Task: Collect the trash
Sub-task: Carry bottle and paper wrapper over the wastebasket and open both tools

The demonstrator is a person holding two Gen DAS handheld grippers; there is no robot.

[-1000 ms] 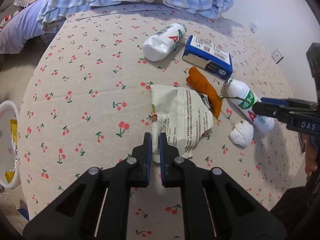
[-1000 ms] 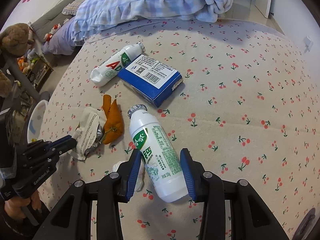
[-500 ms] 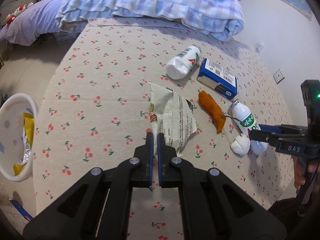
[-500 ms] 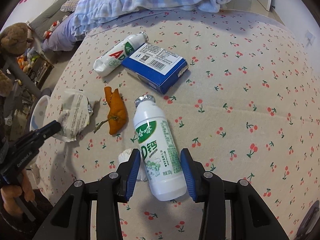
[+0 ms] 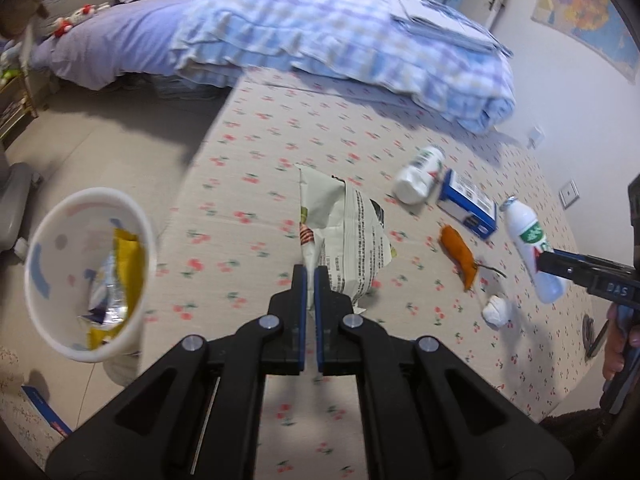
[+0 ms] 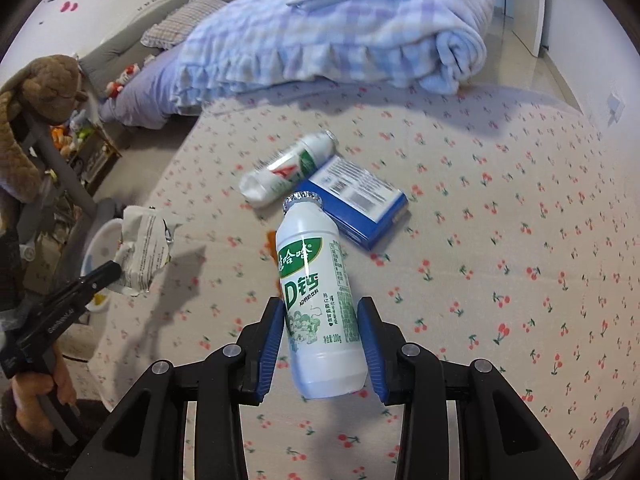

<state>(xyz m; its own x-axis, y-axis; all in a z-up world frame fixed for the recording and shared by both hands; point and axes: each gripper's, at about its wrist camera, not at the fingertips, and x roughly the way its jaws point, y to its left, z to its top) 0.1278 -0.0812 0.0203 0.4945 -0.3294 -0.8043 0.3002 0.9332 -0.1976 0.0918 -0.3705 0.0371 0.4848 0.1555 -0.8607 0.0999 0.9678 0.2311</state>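
My left gripper [image 5: 311, 280] is shut on a crumpled white snack wrapper [image 5: 344, 236] and holds it above the cherry-print bed; the wrapper also shows in the right wrist view [image 6: 140, 248]. My right gripper [image 6: 322, 322] is shut on a white milk bottle with a green label [image 6: 316, 300], lifted off the bed; it also shows in the left wrist view [image 5: 530, 248]. A white trash bin [image 5: 44, 248] holding wrappers stands on the floor at the left. On the bed lie a second white bottle [image 5: 418, 174], a blue box [image 5: 466, 204], an orange peel [image 5: 458, 254] and a white paper wad [image 5: 496, 310].
A folded blue plaid quilt [image 5: 340, 36] lies at the far end of the bed. The bed edge runs along the left, beside the tiled floor [image 5: 100, 144]. A brown plush toy [image 6: 36, 100] and a shelf of toys stand at the left in the right wrist view.
Both grippers have risen. The left one has lifted the wrapper and swung left, bringing the bin into view. The right one has lifted the bottle off the bed.
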